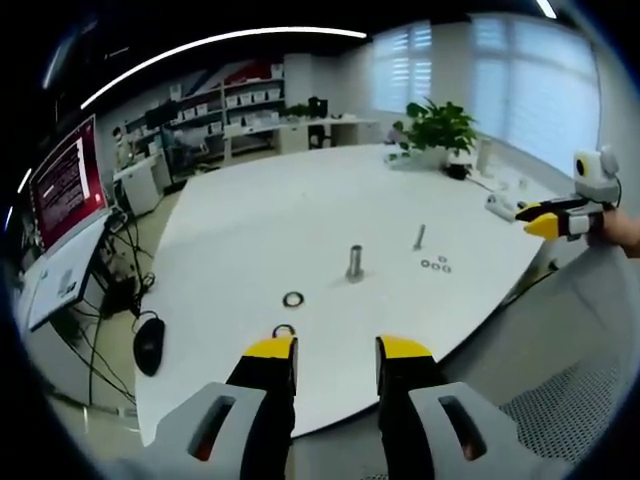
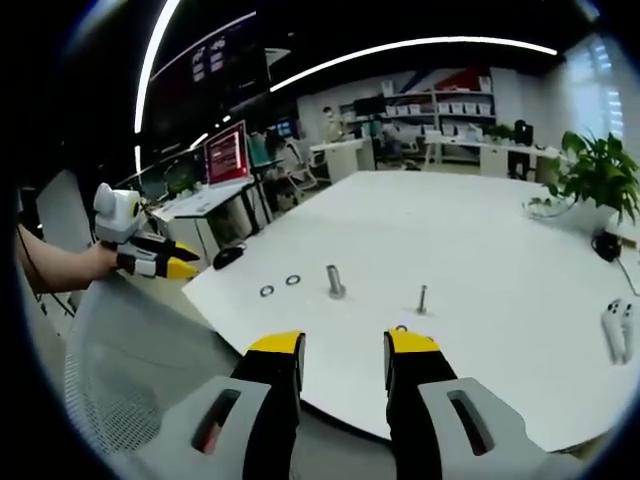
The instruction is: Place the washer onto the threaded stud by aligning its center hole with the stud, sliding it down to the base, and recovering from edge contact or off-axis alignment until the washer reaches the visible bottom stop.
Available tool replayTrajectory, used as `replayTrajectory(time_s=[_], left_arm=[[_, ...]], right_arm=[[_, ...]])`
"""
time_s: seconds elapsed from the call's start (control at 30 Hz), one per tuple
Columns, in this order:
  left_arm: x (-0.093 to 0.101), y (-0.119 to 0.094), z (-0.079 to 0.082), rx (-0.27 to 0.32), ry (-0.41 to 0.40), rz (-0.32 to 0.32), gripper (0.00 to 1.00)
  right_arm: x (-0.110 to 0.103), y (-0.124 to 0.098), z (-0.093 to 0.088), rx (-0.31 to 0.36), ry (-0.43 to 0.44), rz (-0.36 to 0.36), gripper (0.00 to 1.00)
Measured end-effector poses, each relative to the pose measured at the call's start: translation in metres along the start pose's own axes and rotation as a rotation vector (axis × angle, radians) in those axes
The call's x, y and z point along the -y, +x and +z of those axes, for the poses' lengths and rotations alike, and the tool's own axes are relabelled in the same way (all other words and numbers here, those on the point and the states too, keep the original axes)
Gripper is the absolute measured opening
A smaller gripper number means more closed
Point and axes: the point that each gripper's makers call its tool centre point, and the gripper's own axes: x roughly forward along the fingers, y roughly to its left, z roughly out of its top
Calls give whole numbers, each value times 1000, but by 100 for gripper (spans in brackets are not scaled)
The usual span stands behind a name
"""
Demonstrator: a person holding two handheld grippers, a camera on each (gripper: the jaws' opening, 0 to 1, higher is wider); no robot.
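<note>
Office shelving, monitors and a potted plant [image 1: 438, 125] are ringing a big white table [image 1: 300, 210] on which all the task's parts are lying. In the left gripper view, the left gripper [image 1: 337, 358] is hovering at the bottom centre with its yellow-tipped jaws apart and nothing between them. One washer [image 1: 293, 299] is lying flat just above and slightly left of those tips, with another small ring [image 1: 284, 329] sitting right at the left jaw's tip. Up and to the right of the washer, the wider stud [image 1: 355, 263] is standing upright, its long axis vertical; a thinner threaded stud [image 1: 420, 237] is standing further right, with three small washers [image 1: 436, 265] clustered beside it. In the right gripper view, the right gripper [image 2: 345, 355] is also hanging open and empty at the bottom centre, the thin stud [image 2: 422, 299] rising just above its right jaw. By my judgement the left gripper is sitting nearer the lone washer, so the pick is falling to it.
</note>
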Motion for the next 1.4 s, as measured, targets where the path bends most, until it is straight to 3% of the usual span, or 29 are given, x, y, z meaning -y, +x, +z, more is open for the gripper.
replayTrajectory(time_s=[1.4], left_arm=[[1,3,-6,-35,17,-5,30]], right_arm=[[3,1,-4,-29,0,-15,34]])
